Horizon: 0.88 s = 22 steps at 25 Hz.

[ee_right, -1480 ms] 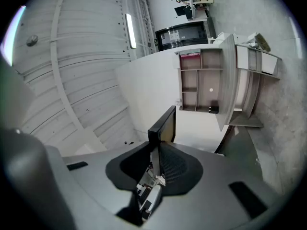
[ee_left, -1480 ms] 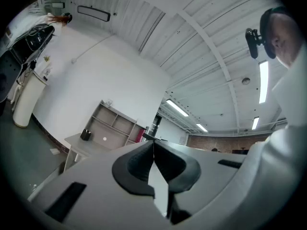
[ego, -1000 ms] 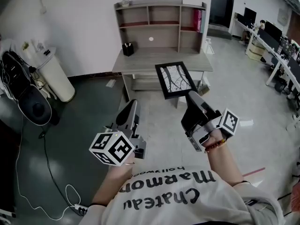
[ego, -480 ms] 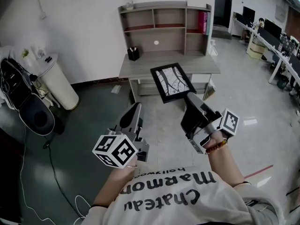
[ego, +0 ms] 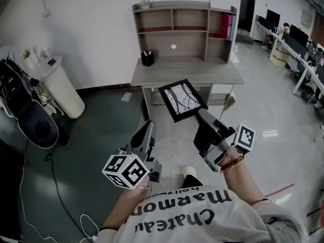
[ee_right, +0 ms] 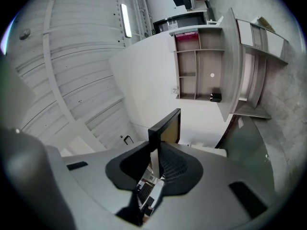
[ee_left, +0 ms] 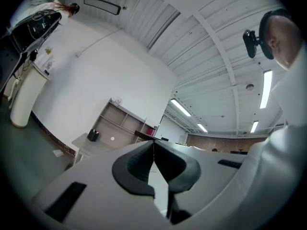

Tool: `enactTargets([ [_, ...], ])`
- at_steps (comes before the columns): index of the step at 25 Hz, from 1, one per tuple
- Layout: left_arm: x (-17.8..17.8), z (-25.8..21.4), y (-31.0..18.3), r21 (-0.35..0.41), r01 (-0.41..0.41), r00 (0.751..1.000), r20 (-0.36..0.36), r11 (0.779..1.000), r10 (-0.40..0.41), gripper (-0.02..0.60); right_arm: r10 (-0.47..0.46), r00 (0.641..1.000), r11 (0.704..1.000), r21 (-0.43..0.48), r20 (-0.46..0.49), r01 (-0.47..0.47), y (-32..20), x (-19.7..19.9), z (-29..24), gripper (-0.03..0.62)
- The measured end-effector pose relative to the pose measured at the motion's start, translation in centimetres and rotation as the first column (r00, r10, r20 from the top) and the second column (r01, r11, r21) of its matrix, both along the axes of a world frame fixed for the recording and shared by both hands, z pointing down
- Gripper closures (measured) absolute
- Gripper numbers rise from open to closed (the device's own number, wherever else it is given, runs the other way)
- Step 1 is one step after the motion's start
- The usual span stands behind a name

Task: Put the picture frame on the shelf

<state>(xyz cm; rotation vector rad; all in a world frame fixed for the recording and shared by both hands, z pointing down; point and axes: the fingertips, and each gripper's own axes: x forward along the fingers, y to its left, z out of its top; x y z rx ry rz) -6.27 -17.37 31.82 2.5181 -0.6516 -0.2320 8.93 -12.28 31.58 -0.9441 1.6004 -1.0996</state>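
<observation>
One pen cup (ego: 148,58) by the shelf (ego: 190,43)

Head view looks steeply down, shelf (ego: 185,28) at 12 o'clock; both gripper views face that distant shelf too.

A grey table (ego: 188,74) stands on the floor (ego: 101,120) against the wall. On it stands an open shelf (ego: 190,43) with red books (ego: 229,26) in its upper right compartment. A black pen holder (ego: 148,59) sits at the table's back left.
</observation>
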Motion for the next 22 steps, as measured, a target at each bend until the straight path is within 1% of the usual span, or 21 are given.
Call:
enactTargets([
  [3, 1.1, 0.0, -2.5, 0.003, 0.011, 1.000, -0.003, 1.000, -0.011, 0.565, -0.015, 1.000, 1.000, -0.020, 0.002, 0.015, -2.7, 1.1, 0.6, 0.519],
  [7, 4.4, -2.3, -10.0, -0.021, 0.038, 0.999, 0.010, 0.999, -0.038, 0.565, -0.043, 0.999, 0.998, -0.046, 0.004, 0.043, -10.4, 4.6, -1.6, 0.519],
  [9, 5.5, -2.1, -11.8, -0.018, 0.052, 0.999, 0.009, 0.998, -0.052, 0.565, -0.059, 0.998, 0.997, -0.044, -0.001, 0.059, -12.3, 5.7, -1.4, 0.519],
  [12, 6.3, -0.6, -11.9, 0.023, 0.071, 0.997, -0.008, 0.997, -0.071, 0.565, -0.079, 0.997, 0.997, -0.007, -0.026, 0.079, -12.7, 6.4, 0.4, 0.517],
  [17, 7.7, 3.6, -13.0, 0.109, 0.082, 0.996, -0.027, 0.991, -0.080, 0.565, -0.084, 0.995, 0.991, 0.095, -0.062, 0.089, -14.2, 8.0, 3.9, 0.519],
  [19, 9.2, 3.2, -15.1, 0.112, 0.088, 0.996, -0.022, 0.990, -0.086, 0.565, -0.082, 0.994, 0.990, 0.106, -0.065, 0.089, -16.4, 9.8, 3.1, 0.517],
  [22, 12.4, 0.5, -18.9, 0.084, 0.090, 0.996, 0.003, 0.992, -0.091, 0.565, -0.085, 0.995, 0.992, 0.086, -0.047, 0.089, -20.4, 13.3, 0.1, 0.519],
])
